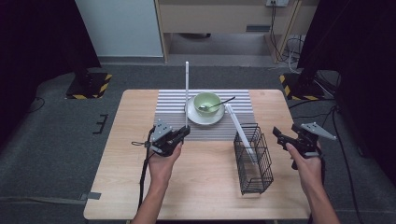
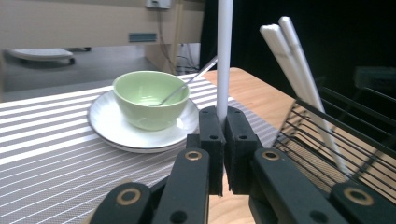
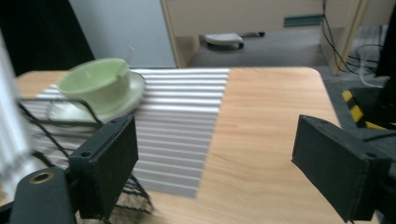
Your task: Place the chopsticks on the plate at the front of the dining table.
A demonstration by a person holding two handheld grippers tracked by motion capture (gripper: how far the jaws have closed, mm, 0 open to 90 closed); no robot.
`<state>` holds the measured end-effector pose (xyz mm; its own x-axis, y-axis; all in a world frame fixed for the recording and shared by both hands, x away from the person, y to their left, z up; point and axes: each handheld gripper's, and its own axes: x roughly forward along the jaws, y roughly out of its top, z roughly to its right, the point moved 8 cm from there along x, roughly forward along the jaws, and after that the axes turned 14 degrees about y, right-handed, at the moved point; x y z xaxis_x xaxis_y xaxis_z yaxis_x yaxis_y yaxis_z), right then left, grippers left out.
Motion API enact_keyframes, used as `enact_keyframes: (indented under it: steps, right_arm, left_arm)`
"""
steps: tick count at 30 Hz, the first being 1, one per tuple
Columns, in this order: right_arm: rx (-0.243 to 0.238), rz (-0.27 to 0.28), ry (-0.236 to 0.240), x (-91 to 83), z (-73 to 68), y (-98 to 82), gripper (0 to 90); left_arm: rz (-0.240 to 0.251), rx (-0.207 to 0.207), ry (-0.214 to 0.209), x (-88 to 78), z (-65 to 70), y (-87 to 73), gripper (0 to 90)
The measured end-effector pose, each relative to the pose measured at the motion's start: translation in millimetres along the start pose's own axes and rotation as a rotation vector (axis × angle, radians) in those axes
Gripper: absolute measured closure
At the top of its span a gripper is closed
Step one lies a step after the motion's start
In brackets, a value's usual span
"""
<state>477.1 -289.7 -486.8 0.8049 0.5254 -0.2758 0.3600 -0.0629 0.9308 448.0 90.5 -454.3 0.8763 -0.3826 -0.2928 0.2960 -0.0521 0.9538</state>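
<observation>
On the wooden table (image 1: 116, 186) I see two white chopsticks already in the wire basket (image 1: 254, 161), while left of this basket my left gripper (image 1: 184, 132) clamps a third chopstick (image 1: 187, 88) upright, and my right gripper (image 1: 279, 135) waits wide and empty.

No words, brands or numbers can be read anywhere (the only marking is yellow-and-black warning stripes (image 1: 102, 84) on the stand bases on the floor, which carry no lettering).
</observation>
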Motion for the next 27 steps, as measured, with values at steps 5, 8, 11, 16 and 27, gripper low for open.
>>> enact_keyframes:
  steps: [5,8,11,16,27]
  right_arm:
    - [0.008,-0.056,-0.053,0.4,17.1,-23.1,13.5]
    - [-0.007,-0.099,-0.074,5.3,18.9,-36.3,12.9]
    - [-0.019,-0.142,-0.078,11.1,18.4,-49.2,12.7]
    - [-0.007,-0.203,-0.088,18.2,18.9,-65.7,12.6]
    - [0.006,-0.263,-0.098,27.2,20.7,-88.9,12.4]
  left_arm:
    - [-0.009,-0.017,0.059,6.2,-3.6,2.6,86.7]
    - [-0.011,-0.013,0.080,9.7,-2.1,5.6,86.6]
    - [-0.020,-0.010,0.091,13.4,-0.5,7.7,86.6]
    - [-0.034,-0.028,0.106,20.0,1.9,7.9,86.6]
    - [-0.075,-0.012,0.161,36.3,3.3,1.7,86.6]
